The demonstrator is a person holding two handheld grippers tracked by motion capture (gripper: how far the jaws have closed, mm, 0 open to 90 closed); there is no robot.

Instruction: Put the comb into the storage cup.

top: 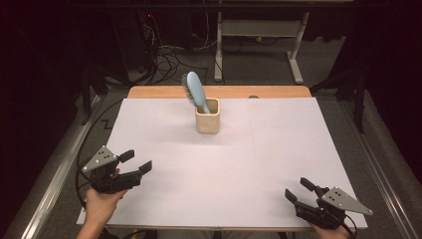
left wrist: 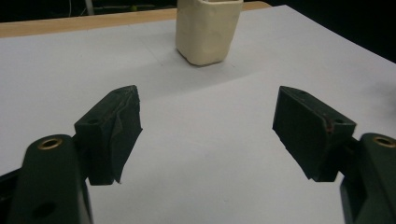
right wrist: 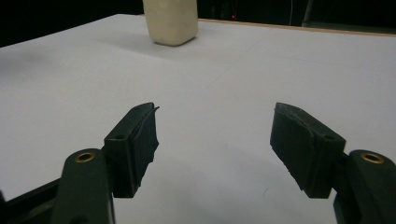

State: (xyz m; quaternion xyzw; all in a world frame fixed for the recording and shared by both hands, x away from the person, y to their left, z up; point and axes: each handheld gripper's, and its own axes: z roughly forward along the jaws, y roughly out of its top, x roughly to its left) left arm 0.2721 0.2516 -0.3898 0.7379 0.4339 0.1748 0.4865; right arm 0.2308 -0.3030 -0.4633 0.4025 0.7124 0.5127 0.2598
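Observation:
A cream square cup [top: 207, 117] stands upright on the far middle of the white table sheet [top: 278, 149]. A light blue hairbrush [top: 194, 92] leans out of it, bristles facing left. My left gripper [top: 136, 162] rests near the front left edge, held by a hand, its jaws open with nothing between them. My right gripper [top: 297, 189] sits at the front right corner, open and empty too. In the left gripper view the cup [left wrist: 208, 29] lies ahead, beyond my left gripper [left wrist: 207, 116]. In the right gripper view the cup [right wrist: 170, 21] stands far ahead to the left of my right gripper [right wrist: 214, 128].
The wooden table edge [top: 149, 92] shows along the far side of the sheet. Beyond it are a white desk frame [top: 259, 35] and tangled cables [top: 166, 57] on the floor. Dark surroundings flank both sides.

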